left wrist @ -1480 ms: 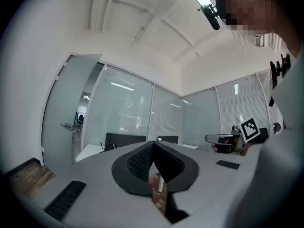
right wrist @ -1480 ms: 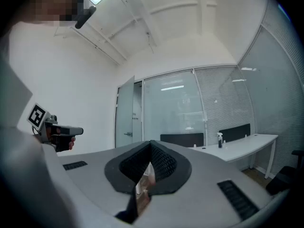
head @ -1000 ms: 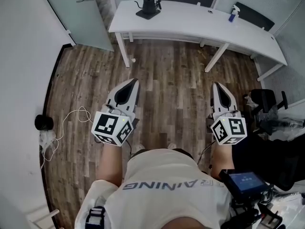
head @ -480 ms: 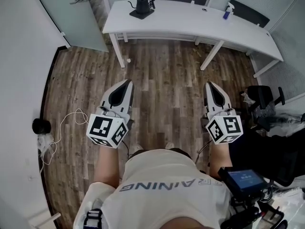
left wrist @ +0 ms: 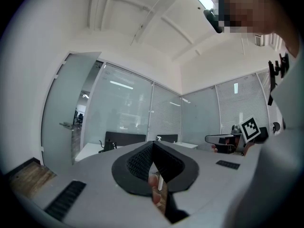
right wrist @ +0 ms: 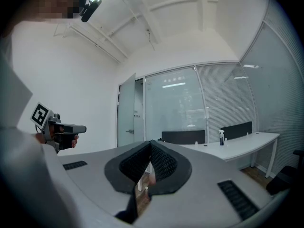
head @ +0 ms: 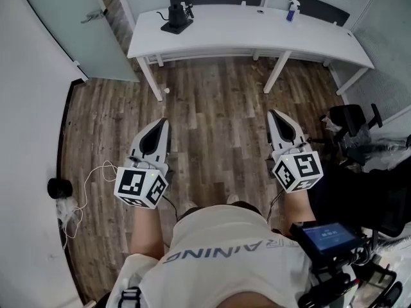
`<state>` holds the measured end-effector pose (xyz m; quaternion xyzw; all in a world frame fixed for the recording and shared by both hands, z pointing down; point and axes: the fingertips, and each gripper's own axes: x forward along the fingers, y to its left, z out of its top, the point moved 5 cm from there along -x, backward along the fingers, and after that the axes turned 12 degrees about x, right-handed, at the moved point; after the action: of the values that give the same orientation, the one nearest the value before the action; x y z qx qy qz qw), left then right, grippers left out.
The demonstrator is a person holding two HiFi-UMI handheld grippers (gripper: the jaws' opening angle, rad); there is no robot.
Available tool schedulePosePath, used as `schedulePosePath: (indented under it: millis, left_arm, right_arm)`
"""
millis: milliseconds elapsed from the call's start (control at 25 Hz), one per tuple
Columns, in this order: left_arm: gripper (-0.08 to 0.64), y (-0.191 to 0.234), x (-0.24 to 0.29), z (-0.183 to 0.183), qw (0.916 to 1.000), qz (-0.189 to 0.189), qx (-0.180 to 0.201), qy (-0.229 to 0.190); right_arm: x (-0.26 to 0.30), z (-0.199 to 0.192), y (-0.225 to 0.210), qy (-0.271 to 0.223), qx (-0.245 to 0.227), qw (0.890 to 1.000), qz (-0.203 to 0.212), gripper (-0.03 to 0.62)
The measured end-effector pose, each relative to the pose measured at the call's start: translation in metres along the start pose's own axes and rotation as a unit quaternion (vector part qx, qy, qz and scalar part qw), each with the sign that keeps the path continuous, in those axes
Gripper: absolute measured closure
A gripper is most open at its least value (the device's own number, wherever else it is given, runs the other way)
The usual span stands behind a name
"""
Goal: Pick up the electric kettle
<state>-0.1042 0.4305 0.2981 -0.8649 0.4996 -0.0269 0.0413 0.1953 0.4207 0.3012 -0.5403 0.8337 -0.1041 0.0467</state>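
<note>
Head view, person standing on the wood floor (head: pixel 218 114), facing a white desk (head: pixel 257 27). The electric kettle (head: pixel 175 16) stood upright on its base near the desk's left end, with a spray bottle (head: pixel 292 8) well apart towards the right end.

Both tools were held level and pointed at the desk. The left gripper (head: pixel 160 123) had its jaws pressed together with nothing between them, and so did the right gripper (head: pixel 274 115).

The kettle lay almost straight ahead of the left gripper, far across the open floor, and well off to the left of the right gripper's line. Its spout-to-handle axis appeared to run along the desk, across the line of approach, spout to the left. The left hand therefore seemed the nearer and better placed.
</note>
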Motion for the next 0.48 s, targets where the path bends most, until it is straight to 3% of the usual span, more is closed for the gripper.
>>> schedulePosePath:
  millis: [480]
  left_arm:
    - [0.543, -0.0048, 0.0006, -0.0009, 1.0000, 0.002, 0.005, -0.004]
  right_arm:
    - [-0.0085, -0.0059, -0.0034, 0.000, -0.003, 1.000, -0.001, 0.581]
